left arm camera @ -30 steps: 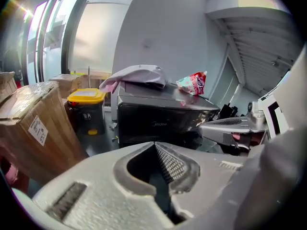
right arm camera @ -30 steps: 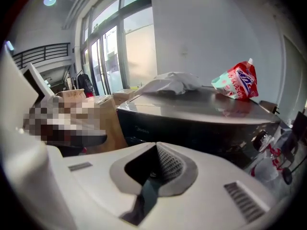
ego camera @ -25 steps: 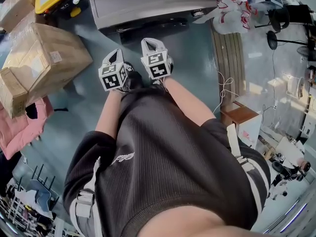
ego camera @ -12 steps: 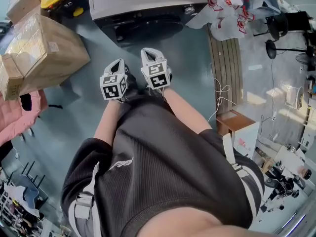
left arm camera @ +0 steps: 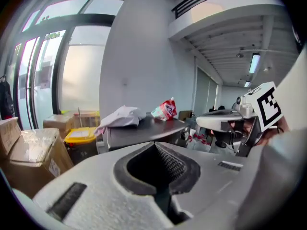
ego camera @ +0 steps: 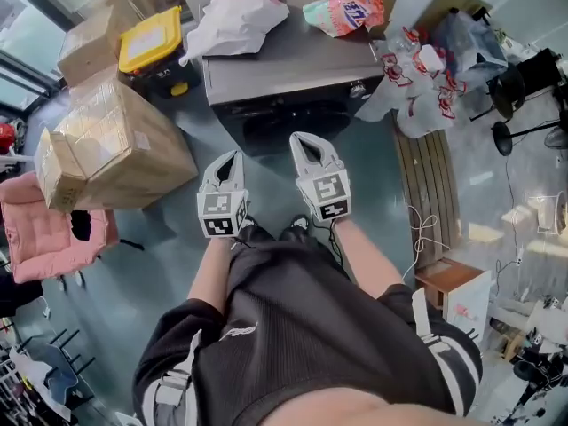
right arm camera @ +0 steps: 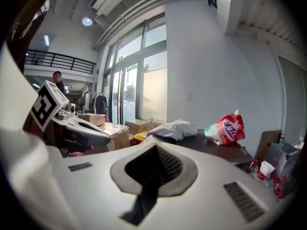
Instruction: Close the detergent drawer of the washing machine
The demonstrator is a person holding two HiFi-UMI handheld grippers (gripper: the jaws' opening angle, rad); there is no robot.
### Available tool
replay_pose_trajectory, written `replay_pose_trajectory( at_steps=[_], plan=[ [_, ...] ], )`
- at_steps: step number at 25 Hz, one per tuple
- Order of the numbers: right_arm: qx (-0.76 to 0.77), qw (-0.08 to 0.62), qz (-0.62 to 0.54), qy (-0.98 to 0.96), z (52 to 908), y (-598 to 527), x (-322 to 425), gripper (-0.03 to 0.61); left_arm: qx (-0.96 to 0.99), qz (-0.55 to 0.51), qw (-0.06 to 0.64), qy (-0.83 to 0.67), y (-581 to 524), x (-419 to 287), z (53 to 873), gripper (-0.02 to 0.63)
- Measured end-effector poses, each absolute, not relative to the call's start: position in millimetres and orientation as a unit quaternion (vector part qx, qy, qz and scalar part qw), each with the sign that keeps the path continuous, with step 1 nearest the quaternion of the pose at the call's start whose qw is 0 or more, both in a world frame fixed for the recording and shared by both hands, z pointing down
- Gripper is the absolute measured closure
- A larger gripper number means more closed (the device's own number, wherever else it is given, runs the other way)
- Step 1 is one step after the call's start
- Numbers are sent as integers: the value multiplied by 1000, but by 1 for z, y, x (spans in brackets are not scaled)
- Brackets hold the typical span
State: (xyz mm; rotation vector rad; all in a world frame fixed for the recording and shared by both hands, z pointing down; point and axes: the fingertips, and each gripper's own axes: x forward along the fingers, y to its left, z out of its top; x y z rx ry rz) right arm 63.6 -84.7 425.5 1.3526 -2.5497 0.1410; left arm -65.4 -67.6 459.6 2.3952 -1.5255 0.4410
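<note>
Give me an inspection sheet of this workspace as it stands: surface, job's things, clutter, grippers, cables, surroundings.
Surface: grey top of the washing machine, partly covered.
Job's things: washing machine ahead of both grippers; its detergent drawer cannot be made out.
Clutter: white bundle and red-and-green pouch on the machine top; plastic bags beside it.
Grippers: left gripper and right gripper both shut, empty, touching nothing.
Cables: white cable loose on the floor.
Surroundings: cardboard boxes, yellow-lidded box, pink seat, tall windows.
</note>
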Motion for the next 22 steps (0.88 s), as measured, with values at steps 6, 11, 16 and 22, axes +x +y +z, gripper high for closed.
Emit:
replay_pose_trajectory(
  at_steps=[6,11,16,22],
  plan=[
    [473,59,5,-879,342,-92,45,574,841,73,67,-531,-95,-83,351,607],
    [481,32,-34,-876,288,-104,30,574,850,16,25,-526,-110,-89,284,607],
    [481,22,-51,-875,258,-102,26,574,837,2,-6,-547,-106,-122,250,607],
    [483,17,-70,-873,250,-112,27,574,829,6,-13,-559,-113,-129,252,607]
  ],
)
